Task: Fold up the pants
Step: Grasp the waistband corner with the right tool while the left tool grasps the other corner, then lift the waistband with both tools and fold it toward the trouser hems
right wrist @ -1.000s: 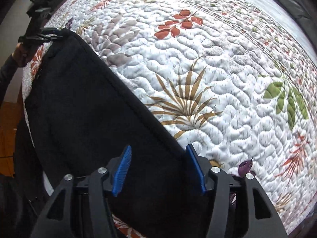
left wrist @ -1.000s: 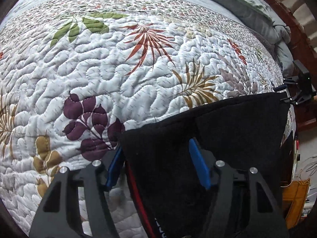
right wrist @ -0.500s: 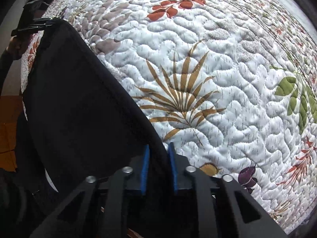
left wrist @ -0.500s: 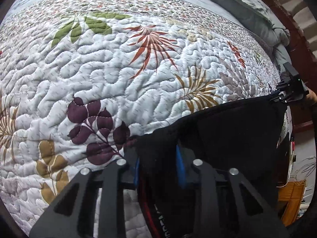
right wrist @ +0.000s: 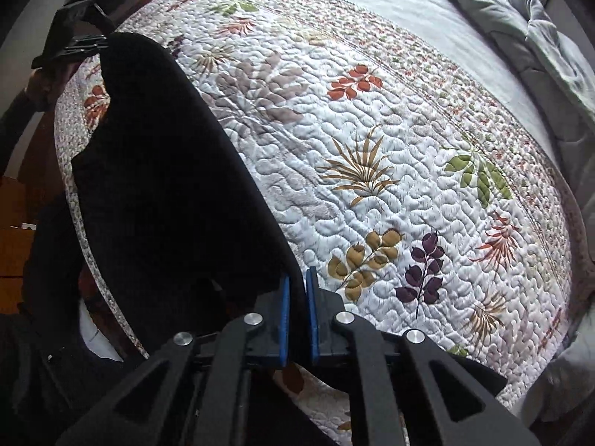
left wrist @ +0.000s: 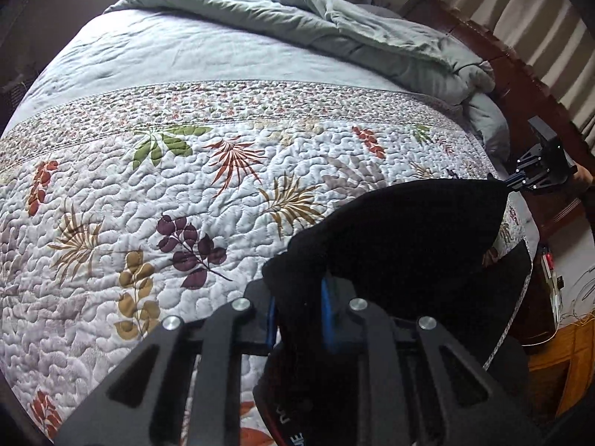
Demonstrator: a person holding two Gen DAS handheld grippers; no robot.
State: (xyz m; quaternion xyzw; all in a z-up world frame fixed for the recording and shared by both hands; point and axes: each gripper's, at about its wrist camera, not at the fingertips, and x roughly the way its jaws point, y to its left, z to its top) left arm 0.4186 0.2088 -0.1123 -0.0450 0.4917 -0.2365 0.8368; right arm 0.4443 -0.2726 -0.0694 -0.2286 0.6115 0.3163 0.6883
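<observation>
Black pants point(left wrist: 409, 230) hang lifted off the floral quilt point(left wrist: 186, 193), stretched between both grippers. My left gripper point(left wrist: 297, 290) is shut on one corner of the dark cloth, which bunches over its blue pads. The right gripper point(left wrist: 535, 176) shows far right in this view, pinching the other corner. In the right wrist view the pants point(right wrist: 160, 171) run from my right gripper point(right wrist: 297, 282) up to the left gripper point(right wrist: 74, 42). The right jaws are closing, and a thin fold of cloth is pressed between the blue pads. A lower layer of the pants still lies over the bed's edge.
The quilt point(right wrist: 372, 130) covers most of the bed. A rumpled grey-green duvet point(left wrist: 334, 26) is heaped along the far side. Dark wooden bed frame point(left wrist: 520, 85) stands at the right. A hand point(right wrist: 41, 81) holds the left gripper. Orange wooden floor point(left wrist: 557, 371) lies beyond the near edge.
Both grippers went from open around the pants' edge to shut on it. Both then rose, lifting the top layer off the quilt; more of the bed shows.
</observation>
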